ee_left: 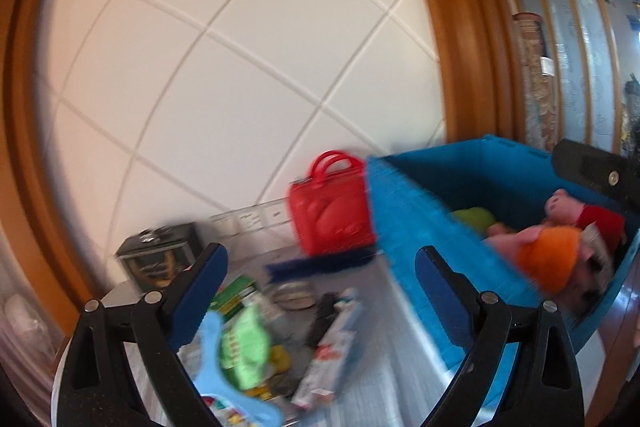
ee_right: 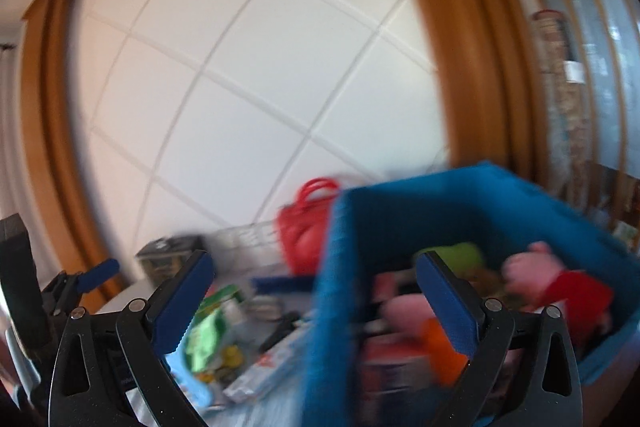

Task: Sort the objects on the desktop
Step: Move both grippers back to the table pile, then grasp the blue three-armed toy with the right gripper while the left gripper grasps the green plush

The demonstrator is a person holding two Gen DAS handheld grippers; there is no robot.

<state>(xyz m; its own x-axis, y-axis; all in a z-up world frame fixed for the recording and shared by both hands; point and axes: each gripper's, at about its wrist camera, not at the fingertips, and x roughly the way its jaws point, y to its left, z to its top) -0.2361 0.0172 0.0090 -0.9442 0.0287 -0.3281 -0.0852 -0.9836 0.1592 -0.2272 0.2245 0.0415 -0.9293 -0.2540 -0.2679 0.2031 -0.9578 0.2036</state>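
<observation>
Right now both views are motion-blurred. Left hand-held gripper [ee_left: 320, 267] is spread wide w/ nothing between its blue pads; same for the right hand-held gripper [ee_right: 314, 275], jaws wide apart and empty. Both hang above the tabletop [ee_left: 372, 367], clear of the clutter.

Blue basket [ee_left: 416, 239] sits on the right side of the tabletop. Inside it: pink plush toy [ee_left: 560, 205] w/ red clothing, an orange plush bit [ee_left: 548, 259] near the front wall, and a green item [ee_left: 474, 217] toward the back. Red toy handbag [ee_left: 330, 211] stands upright just beside the basket's left wall, by the rear wall sockets. Dark blue brush [ee_left: 320, 263] lies in front of the handbag.

Left of the basket is a loose pile: light blue plastic piece [ee_left: 216, 359], green packet [ee_left: 244, 347], a flat box [ee_left: 332, 347] w/ red print, a round lid-like thing [ee_left: 292, 295]. Black tin [ee_left: 160, 259] sits at the back left. Print is too blurred to read.
</observation>
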